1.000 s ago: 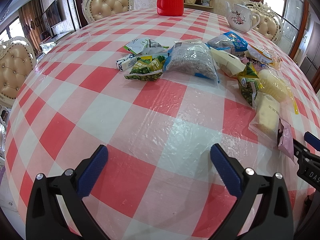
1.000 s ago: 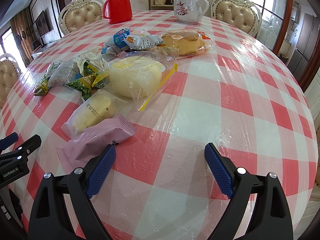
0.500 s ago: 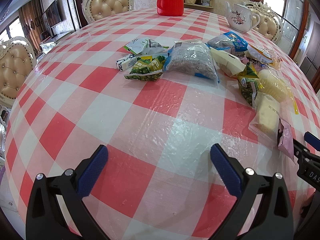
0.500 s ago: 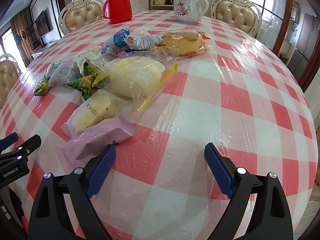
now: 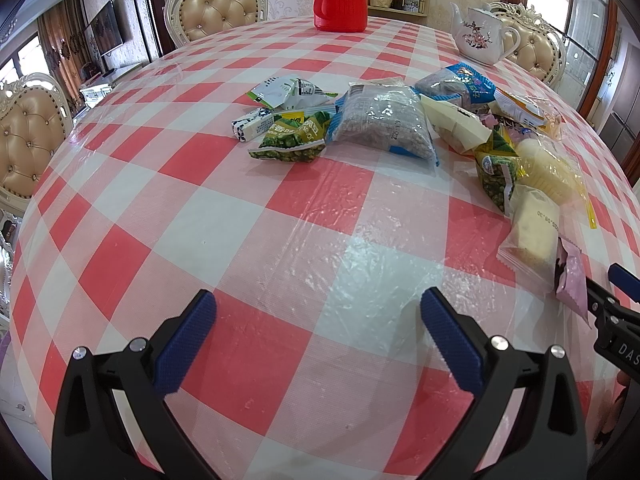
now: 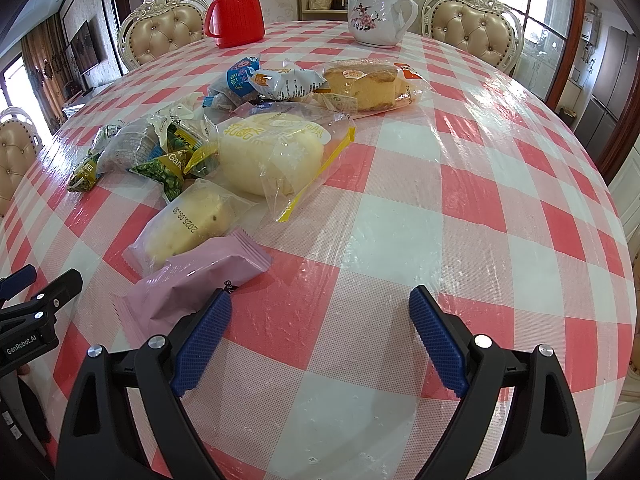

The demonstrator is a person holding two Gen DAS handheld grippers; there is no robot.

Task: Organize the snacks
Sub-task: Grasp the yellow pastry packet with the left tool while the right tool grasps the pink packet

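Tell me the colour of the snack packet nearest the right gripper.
Pale pink packet, clearest in the right wrist view.

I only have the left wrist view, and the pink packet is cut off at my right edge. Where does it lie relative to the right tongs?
Observer: The pink packet lies flat on the tablecloth. Its near end is by the left finger of the right tongs, not between the fingers.
Operator: Are those tongs holding anything?
Observer: No, they are open, with only tablecloth between the fingers.
Operator: Which snack is nearest the teapot?
Observer: A sponge cake in a clear wrapper, lying flat.
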